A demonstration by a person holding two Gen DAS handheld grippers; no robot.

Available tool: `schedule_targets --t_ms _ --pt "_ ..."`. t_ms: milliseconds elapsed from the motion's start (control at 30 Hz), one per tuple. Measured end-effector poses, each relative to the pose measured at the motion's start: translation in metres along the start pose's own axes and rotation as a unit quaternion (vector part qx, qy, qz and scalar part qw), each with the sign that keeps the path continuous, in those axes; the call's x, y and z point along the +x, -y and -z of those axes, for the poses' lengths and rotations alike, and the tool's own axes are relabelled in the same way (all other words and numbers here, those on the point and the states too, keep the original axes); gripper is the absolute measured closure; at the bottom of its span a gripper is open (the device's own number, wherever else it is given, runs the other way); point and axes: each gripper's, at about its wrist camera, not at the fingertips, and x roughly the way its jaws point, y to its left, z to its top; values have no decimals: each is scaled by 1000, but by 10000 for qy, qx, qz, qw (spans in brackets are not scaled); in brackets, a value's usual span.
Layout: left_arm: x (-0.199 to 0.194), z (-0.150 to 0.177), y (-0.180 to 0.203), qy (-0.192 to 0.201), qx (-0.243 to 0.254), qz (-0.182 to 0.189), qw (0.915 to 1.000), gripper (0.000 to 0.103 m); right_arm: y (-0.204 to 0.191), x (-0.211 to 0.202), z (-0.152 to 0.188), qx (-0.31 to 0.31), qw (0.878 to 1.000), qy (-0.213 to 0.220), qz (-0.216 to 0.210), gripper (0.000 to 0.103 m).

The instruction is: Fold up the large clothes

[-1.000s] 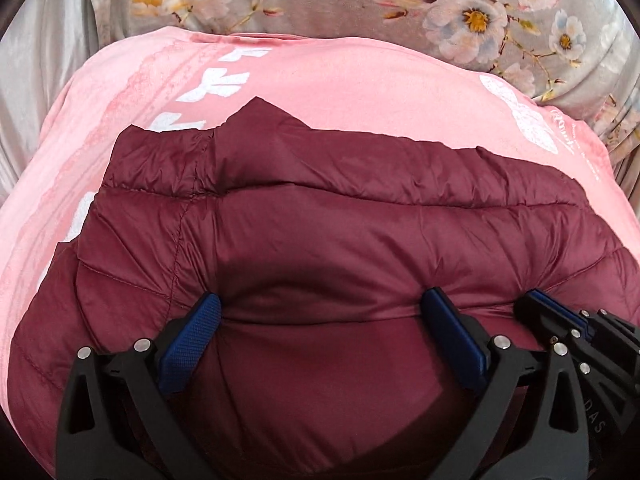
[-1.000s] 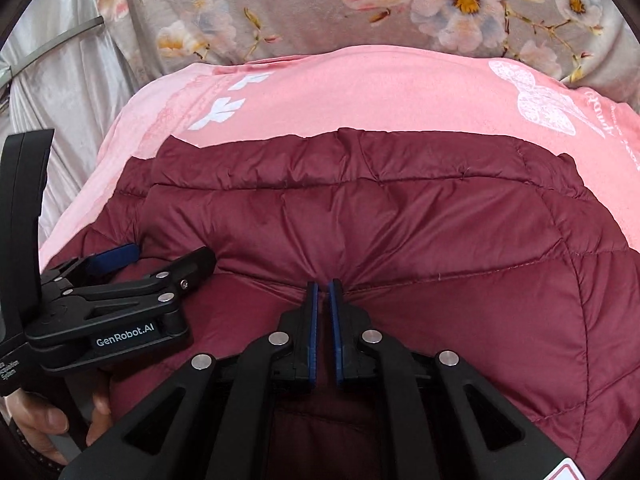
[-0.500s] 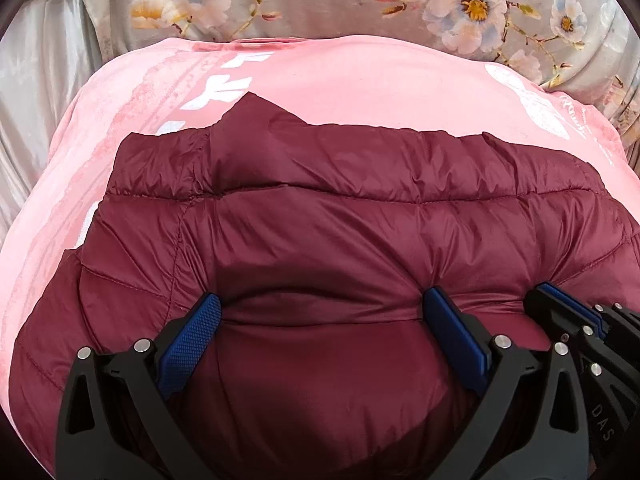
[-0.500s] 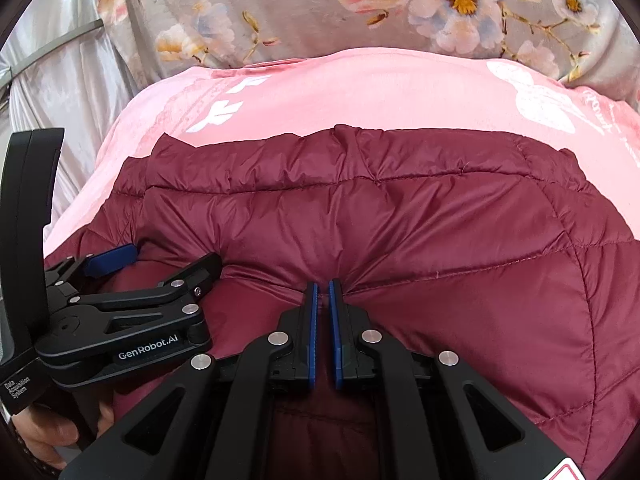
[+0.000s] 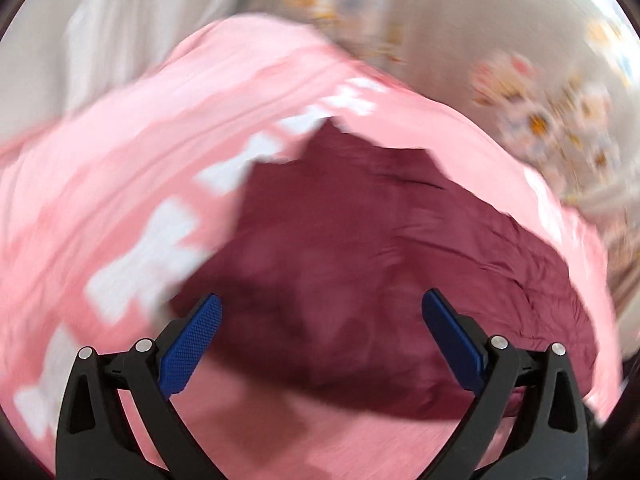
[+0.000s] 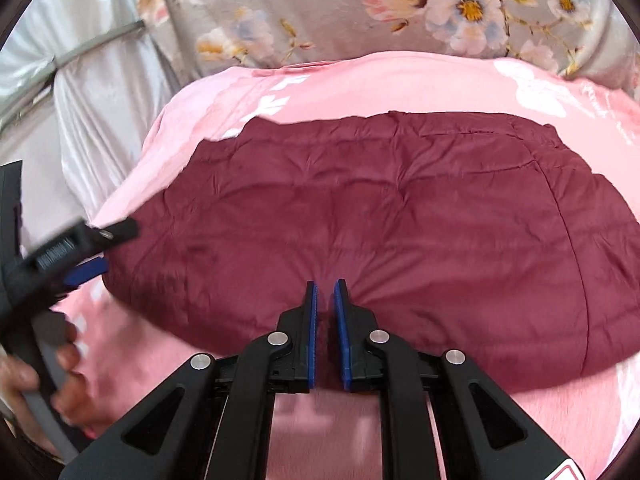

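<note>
Lying folded on pink blanket (image 6: 400,92), maroon jacket (image 6: 380,216), left gripper (image 5: 320,332) jaws wide, right gripper (image 6: 326,320) jaws just parting, empty.

Pink blanket (image 6: 400,92) around jacket (image 6: 360,216) seems clear (blurry) — floral fabric (image 6: 320,12) behind.

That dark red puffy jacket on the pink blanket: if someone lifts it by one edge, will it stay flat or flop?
The jacket would probably flop and drape: it lies in soft creases on the pink blanket. Its quilted, puffed panels suggest it is light for its bulk. The smooth shell may slip.
</note>
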Motion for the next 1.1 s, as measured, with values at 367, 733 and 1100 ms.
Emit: schedule_targets --t_ms 367,733,1100 --pt "34 5 -42 -528 -781 530 9941 5 5 9 14 50 9999 -88 53 92" --pt "1 -13 15 -376 -25 784 9962 84 8 -13 16 396 9990 47 -184 91" --pt "-66 -21 92 122 790 1568 9844 87 1 -3 25 70 9995 -96 -290 90"
